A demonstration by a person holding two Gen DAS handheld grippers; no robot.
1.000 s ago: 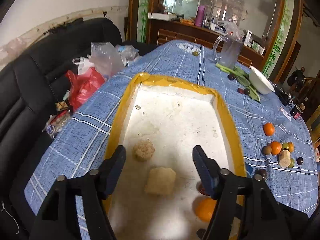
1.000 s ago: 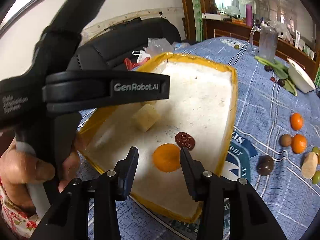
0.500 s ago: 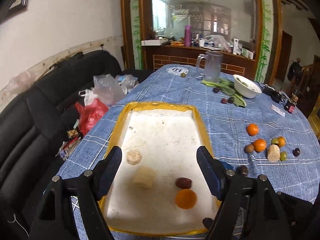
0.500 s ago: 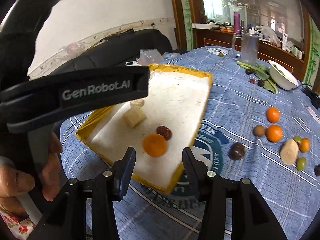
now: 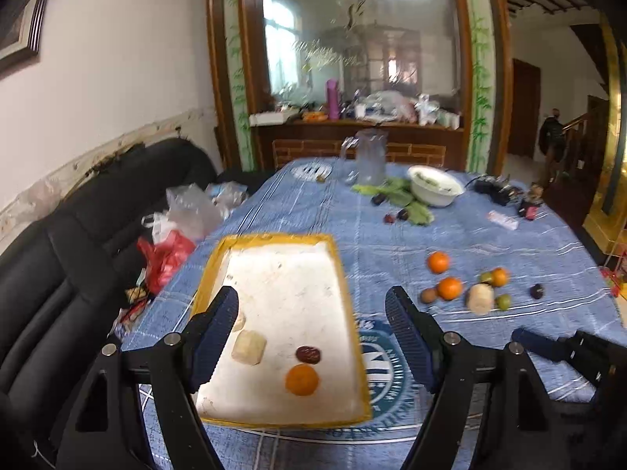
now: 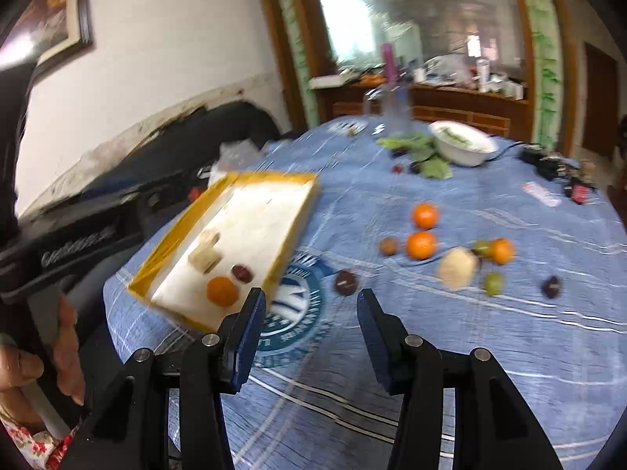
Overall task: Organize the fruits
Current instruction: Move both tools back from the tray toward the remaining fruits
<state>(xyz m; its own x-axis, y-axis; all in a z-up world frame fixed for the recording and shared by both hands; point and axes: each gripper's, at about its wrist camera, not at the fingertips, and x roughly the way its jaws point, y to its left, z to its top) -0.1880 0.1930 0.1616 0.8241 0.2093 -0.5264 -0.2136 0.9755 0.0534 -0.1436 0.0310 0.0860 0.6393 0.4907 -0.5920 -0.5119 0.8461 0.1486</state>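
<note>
Two hand-held grippers hover above a table [image 5: 298,203] spread with a blue checked cloth, neither one carrying anything. Far left, a black sofa [image 5: 58,266] holds a red bag [image 5: 168,258] and clear plastic bags [image 5: 192,207]. Next, the left gripper [image 5: 311,337] stands with its jaws well apart and nothing between the pads, over the near end of a shallow white tray with a yellow rim [image 5: 274,239]. Inside the tray, near its front edge: a pale cream block [image 5: 249,347], a dark red fruit [image 5: 308,355] and an orange fruit [image 5: 301,380], the last two just beside each other; a further pale piece sits half hidden behind the left finger. Right of the tray, on a round printed emblem [image 6: 298,313], the right gripper [image 6: 309,333] hangs with jaws parted and empty, above bare cloth. A dark brown fruit [image 6: 346,282] lies just beyond it. Further right, a loose cluster on the cloth: two oranges [image 6: 421,244], a small brown fruit [image 6: 388,246], a pale beige lump [image 6: 456,267], a smaller orange fruit [image 6: 501,250], two green fruits [image 6: 493,282] and a dark fruit [image 6: 551,286] set apart. At the far end: a clear jug [image 5: 370,156], green leaves [image 5: 399,196] and a white bowl [image 5: 435,186].
</note>
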